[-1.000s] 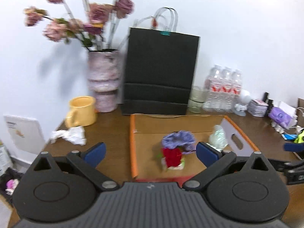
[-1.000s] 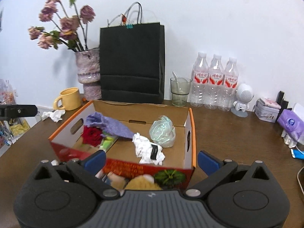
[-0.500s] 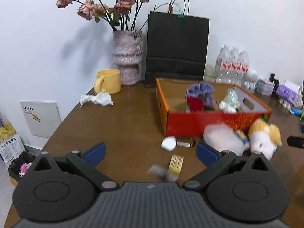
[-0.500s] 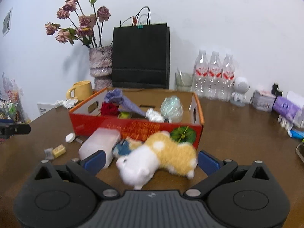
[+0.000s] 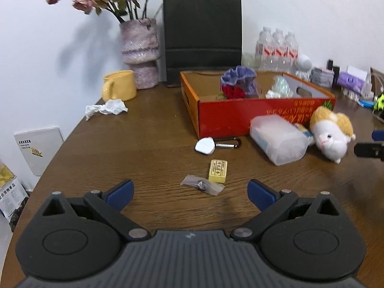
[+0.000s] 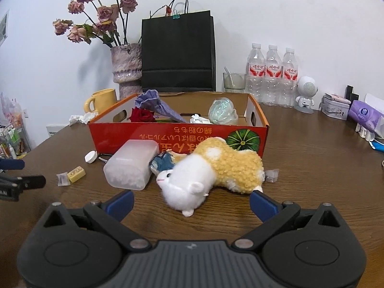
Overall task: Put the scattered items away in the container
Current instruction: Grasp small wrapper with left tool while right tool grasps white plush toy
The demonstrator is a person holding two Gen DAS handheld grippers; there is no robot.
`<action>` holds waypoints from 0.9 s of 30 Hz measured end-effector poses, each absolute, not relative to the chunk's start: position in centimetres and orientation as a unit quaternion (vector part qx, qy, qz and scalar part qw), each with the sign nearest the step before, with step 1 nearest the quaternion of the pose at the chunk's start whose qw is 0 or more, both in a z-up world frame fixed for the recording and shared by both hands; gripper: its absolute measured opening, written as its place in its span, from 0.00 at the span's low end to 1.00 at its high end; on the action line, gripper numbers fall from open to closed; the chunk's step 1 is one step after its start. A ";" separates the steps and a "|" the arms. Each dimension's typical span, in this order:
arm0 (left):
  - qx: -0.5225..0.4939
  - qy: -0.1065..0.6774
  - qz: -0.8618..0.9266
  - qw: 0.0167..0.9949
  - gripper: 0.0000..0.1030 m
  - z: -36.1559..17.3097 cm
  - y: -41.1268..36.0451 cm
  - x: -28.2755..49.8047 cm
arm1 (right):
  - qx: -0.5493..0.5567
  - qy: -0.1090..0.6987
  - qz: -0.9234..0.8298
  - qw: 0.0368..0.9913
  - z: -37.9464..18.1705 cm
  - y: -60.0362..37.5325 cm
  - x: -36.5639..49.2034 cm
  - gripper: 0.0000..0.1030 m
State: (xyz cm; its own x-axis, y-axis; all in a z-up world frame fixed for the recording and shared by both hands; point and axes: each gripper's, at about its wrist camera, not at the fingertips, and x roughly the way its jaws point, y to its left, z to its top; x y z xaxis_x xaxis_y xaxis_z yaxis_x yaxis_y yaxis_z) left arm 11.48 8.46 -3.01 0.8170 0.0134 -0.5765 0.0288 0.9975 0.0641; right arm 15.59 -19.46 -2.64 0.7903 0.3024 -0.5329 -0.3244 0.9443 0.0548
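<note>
The right claw (image 6: 190, 200) gapes empty before a plush hamster (image 6: 211, 172) beside the red box (image 6: 177, 135).

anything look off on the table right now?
Yes. The plush toy lies tipped on its side outside the red box, against a toppled plastic tub. A crumpled tissue sits by the yellow mug.

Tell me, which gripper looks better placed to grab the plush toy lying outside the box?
Probably the right gripper: open, with the plush toy directly ahead between its fingers. The left gripper faces small items instead.
</note>
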 end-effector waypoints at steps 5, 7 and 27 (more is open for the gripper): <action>0.079 0.328 -0.028 0.941 0.89 -4.3 8.0 14.0 | -0.018 0.283 0.141 0.949 -2.9 -18.0 17.0 1.00; 0.082 0.338 -0.036 0.937 0.81 -4.8 8.2 14.9 | -0.013 0.285 0.131 0.950 -3.1 -17.6 17.7 1.00; 0.060 0.335 -0.085 0.936 0.26 -4.7 8.5 14.7 | 0.072 0.339 0.125 0.930 -5.6 -18.1 21.1 0.53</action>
